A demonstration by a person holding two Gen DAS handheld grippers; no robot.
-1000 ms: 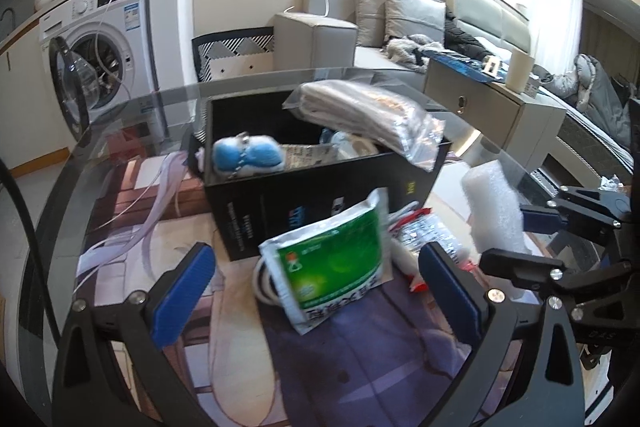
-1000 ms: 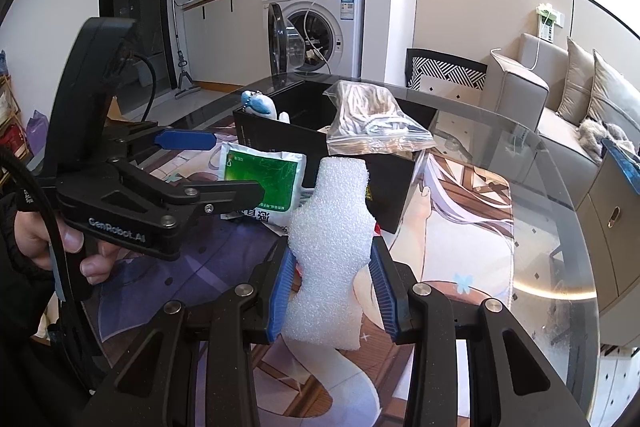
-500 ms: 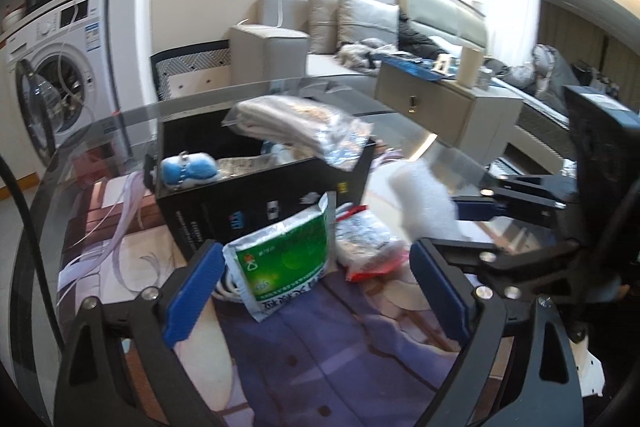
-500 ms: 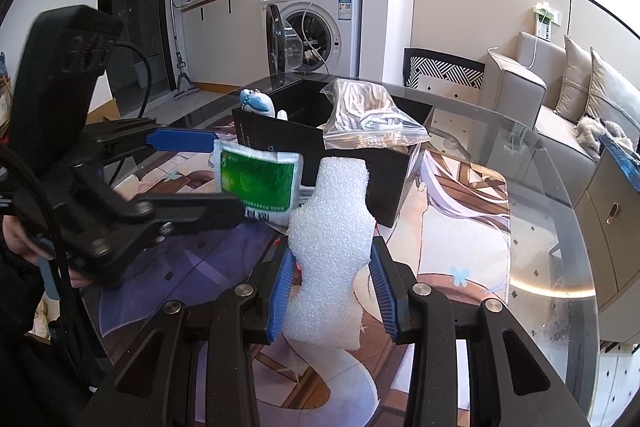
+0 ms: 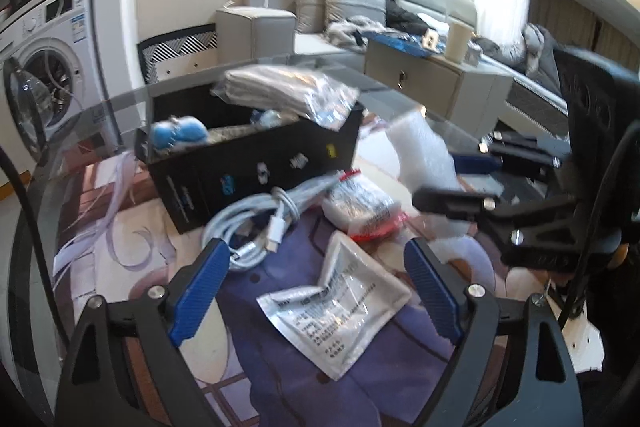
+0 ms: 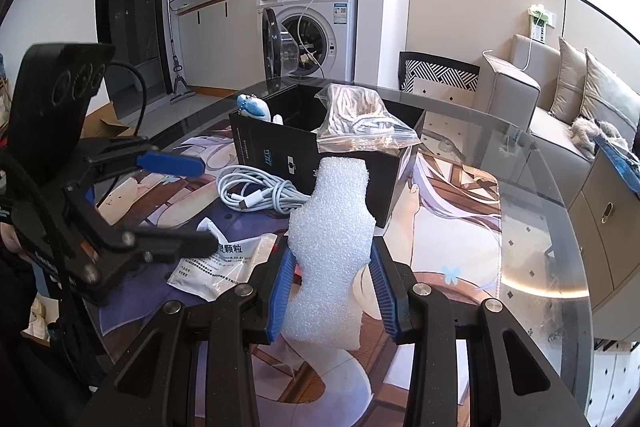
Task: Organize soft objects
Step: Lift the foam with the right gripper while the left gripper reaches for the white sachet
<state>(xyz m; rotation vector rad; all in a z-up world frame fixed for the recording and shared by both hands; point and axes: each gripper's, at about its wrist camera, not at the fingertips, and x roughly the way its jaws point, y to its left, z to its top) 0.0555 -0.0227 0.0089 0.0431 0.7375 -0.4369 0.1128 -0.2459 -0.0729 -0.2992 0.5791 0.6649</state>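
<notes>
Box (image 6: 304, 155) already holds blue plush toy (image 5: 178, 131) and bagged cloth (image 5: 288, 93) on top. Job part done.

Still out on counter (image 6: 520, 227): white cable (image 5: 260, 223), silver pouch (image 5: 336, 303), red-edged packet (image 5: 366, 205).

Your right gripper (image 6: 330, 291): fingers squeeze foam piece (image 6: 332, 227) tight, box at 12 o'clock.

Your left gripper (image 5: 316, 285): fingers wide, closing, empty. Pouch sits between them, not touched.

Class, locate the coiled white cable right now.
In both wrist views, the coiled white cable lies on the table mat against the black box, left of the white foam piece.
</notes>
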